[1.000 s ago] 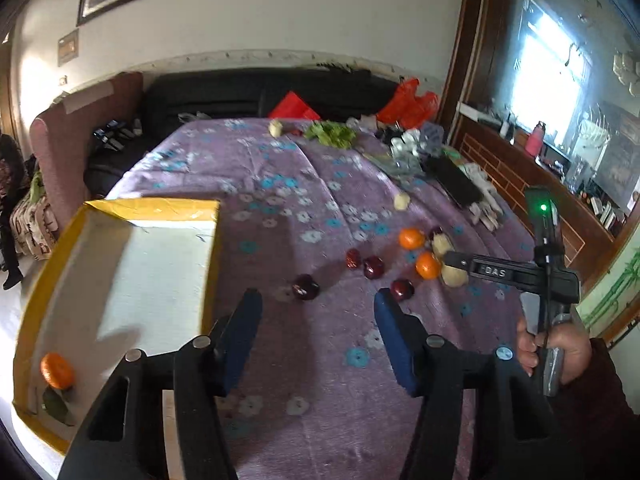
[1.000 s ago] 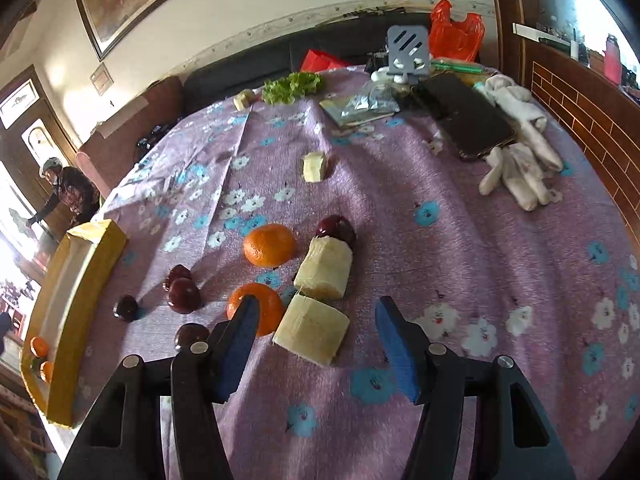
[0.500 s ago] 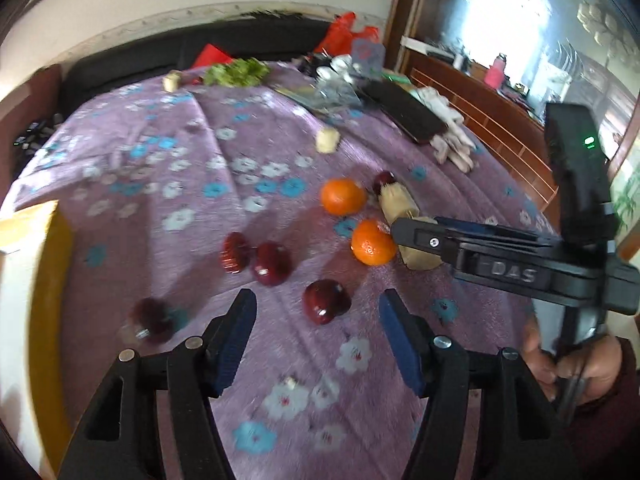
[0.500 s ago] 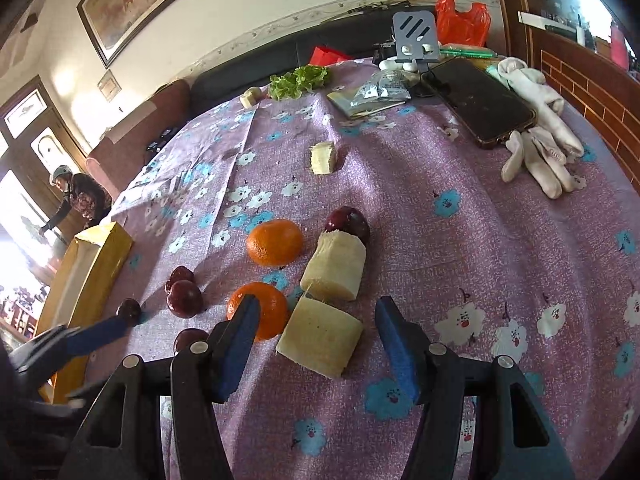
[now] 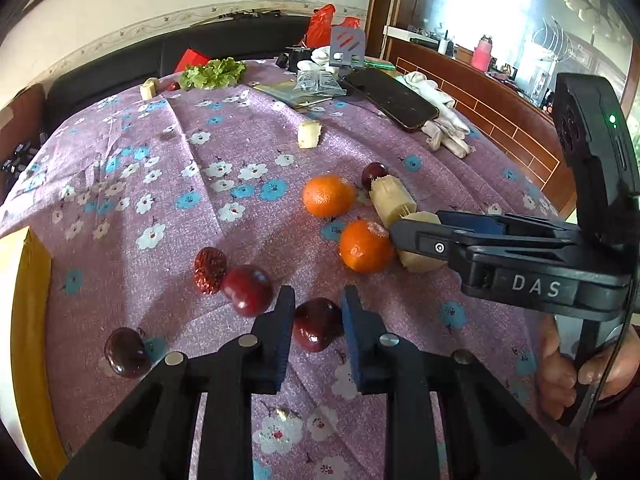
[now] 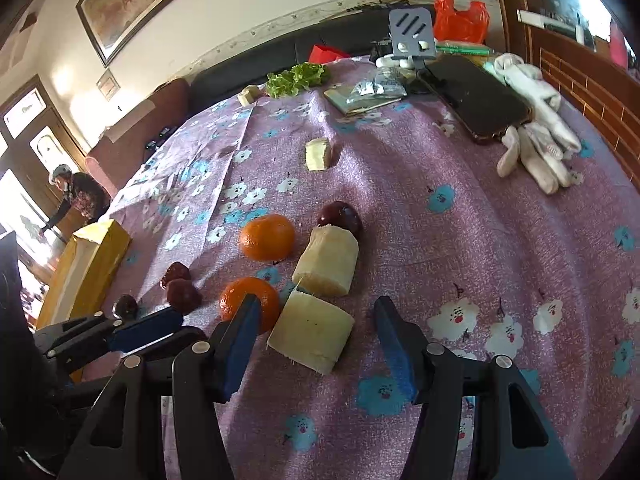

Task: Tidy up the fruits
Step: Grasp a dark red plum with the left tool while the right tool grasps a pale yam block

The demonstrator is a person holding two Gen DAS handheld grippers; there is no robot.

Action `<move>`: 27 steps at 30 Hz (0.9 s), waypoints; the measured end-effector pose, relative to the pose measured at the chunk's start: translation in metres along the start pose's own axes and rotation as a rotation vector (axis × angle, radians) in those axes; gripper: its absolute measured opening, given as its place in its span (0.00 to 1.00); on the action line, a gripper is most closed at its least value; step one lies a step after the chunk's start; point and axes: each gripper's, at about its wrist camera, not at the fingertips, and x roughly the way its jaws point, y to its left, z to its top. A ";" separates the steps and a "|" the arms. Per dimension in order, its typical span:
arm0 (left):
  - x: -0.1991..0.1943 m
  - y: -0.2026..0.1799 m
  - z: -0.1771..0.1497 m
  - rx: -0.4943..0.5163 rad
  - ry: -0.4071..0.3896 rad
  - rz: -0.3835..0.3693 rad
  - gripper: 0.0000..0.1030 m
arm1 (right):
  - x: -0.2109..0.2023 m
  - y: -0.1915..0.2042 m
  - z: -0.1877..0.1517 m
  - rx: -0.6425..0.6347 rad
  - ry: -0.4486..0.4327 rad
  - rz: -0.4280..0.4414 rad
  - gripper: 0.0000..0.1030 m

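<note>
My left gripper [image 5: 318,312] is closed on a dark red fruit [image 5: 317,326] that rests on the purple flowered cloth [image 5: 168,184]. Two more dark red fruits [image 5: 247,290] [image 5: 126,352] and a wrinkled red date [image 5: 209,265] lie to its left. Two oranges [image 5: 328,195] [image 5: 366,246] and pale sugarcane chunks [image 5: 392,200] lie ahead. My right gripper [image 6: 316,322] is open around the nearest pale chunk [image 6: 312,330], with an orange [image 6: 250,300] against its left finger. The yellow tray [image 6: 86,264] stands at the left.
A phone [image 6: 476,96], white gloves [image 6: 536,148], a lettuce leaf [image 6: 298,78], packets and a phone stand [image 6: 412,32] crowd the table's far side. A small pale chunk [image 6: 318,154] lies mid-table. A dark sofa runs behind the table.
My left gripper swung away from the yellow tray to the fruits, came down and closed on a dark red fruit. My right gripper edged forward around the pale chunk.
</note>
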 end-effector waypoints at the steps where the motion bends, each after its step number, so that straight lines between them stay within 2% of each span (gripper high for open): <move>1: 0.000 0.000 -0.001 -0.003 0.002 -0.003 0.27 | -0.001 0.001 0.000 -0.005 -0.002 -0.007 0.61; 2: 0.001 0.000 -0.002 -0.007 0.017 -0.009 0.39 | -0.001 0.001 0.000 -0.009 -0.003 -0.009 0.61; 3: 0.003 0.000 -0.004 -0.011 0.025 -0.015 0.43 | -0.001 0.002 -0.001 -0.013 -0.004 -0.013 0.61; 5: 0.006 0.000 -0.008 -0.010 0.034 -0.012 0.43 | -0.001 0.003 -0.001 -0.021 -0.008 -0.024 0.61; 7: 0.009 -0.002 -0.010 -0.007 0.038 -0.001 0.42 | -0.002 0.004 -0.001 -0.029 -0.010 -0.034 0.61; 9: 0.010 -0.002 -0.010 -0.011 0.037 0.009 0.31 | -0.002 0.005 -0.002 -0.037 -0.012 -0.043 0.61; 15: 0.009 -0.003 -0.007 -0.020 0.015 0.032 0.31 | -0.002 0.004 -0.001 -0.038 -0.009 -0.041 0.61; 18: 0.012 -0.007 -0.008 -0.004 0.021 0.034 0.27 | -0.001 0.002 -0.001 -0.026 -0.001 -0.027 0.61; 20: 0.010 -0.008 -0.008 -0.006 0.022 0.016 0.27 | -0.001 0.000 -0.002 -0.010 0.006 -0.007 0.47; 21: 0.008 -0.009 -0.009 -0.008 0.016 0.019 0.27 | -0.002 -0.001 -0.001 -0.002 0.009 0.017 0.44; 27: -0.018 -0.002 -0.011 -0.047 -0.035 0.031 0.27 | -0.007 0.005 -0.003 -0.016 -0.019 -0.018 0.43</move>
